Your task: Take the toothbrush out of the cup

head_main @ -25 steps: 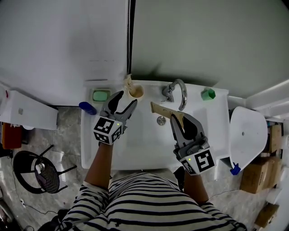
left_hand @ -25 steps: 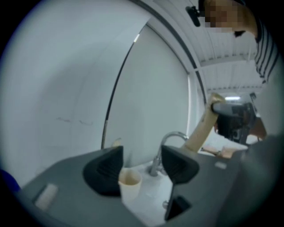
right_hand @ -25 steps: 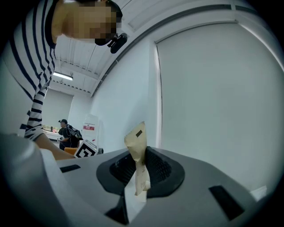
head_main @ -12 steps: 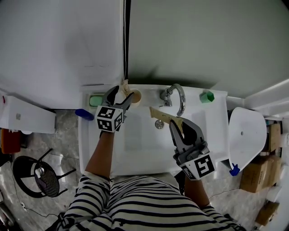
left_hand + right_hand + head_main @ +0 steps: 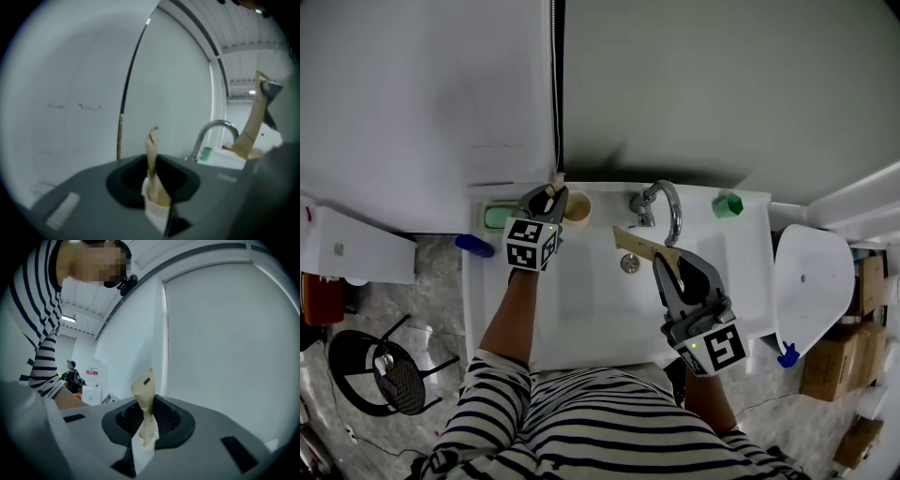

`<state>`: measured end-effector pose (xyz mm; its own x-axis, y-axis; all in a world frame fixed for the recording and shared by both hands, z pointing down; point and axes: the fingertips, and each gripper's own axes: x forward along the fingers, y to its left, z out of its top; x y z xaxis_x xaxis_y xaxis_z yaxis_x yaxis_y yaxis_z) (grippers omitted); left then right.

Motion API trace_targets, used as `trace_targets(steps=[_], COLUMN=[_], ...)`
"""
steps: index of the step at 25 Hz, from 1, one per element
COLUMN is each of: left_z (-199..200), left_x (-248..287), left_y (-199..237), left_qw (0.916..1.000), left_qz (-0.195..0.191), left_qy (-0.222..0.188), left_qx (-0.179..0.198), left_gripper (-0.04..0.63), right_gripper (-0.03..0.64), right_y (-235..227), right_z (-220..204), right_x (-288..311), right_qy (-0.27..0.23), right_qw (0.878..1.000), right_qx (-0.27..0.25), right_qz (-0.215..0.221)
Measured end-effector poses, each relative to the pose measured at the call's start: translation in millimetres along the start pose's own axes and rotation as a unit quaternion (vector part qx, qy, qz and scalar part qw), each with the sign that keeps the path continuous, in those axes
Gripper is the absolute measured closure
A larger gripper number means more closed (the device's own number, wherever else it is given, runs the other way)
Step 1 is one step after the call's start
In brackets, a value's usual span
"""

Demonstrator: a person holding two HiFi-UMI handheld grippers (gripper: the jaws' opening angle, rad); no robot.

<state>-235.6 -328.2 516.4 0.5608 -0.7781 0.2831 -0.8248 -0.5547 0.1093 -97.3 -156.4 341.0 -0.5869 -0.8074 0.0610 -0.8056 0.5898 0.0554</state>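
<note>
We pinch the pale wooden toothbrush (image 5: 150, 150).
Left gripper (image 5: 551, 194), jaws just closing on it, should rise straight from the beige round cup (image 5: 578, 209); right gripper (image 5: 664, 257) clasps a tan flat packet (image 5: 636, 242).

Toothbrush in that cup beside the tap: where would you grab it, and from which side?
Grip the toothbrush by the stem standing nearly upright above the rim of the cup, coming from the basin side, since the rest sits inside. The left gripper has just been closing its jaws on that stem.
</note>
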Motion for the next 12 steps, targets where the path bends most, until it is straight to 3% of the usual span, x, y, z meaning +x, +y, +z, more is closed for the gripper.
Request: trace_targets(steps=[6, 12], left_z=[10, 39], left_x=[-2, -17], left_y=[-3, -10], left_qw=[0.9999, 0.9988], left_qz=[-0.01, -0.01], left_qy=[-0.008, -0.042], left_qx=[0.011, 0.024], left_gripper=[0.532, 0.532], right_gripper=[0.566, 0.566], right_y=[-1, 1], right_z=[2, 8], right_x=[0, -3], right_qy=[-0.002, -0.011], right_qw=[1.0, 1.0], right_qx=[-0.013, -0.017], right_qz=[0.002, 0.003])
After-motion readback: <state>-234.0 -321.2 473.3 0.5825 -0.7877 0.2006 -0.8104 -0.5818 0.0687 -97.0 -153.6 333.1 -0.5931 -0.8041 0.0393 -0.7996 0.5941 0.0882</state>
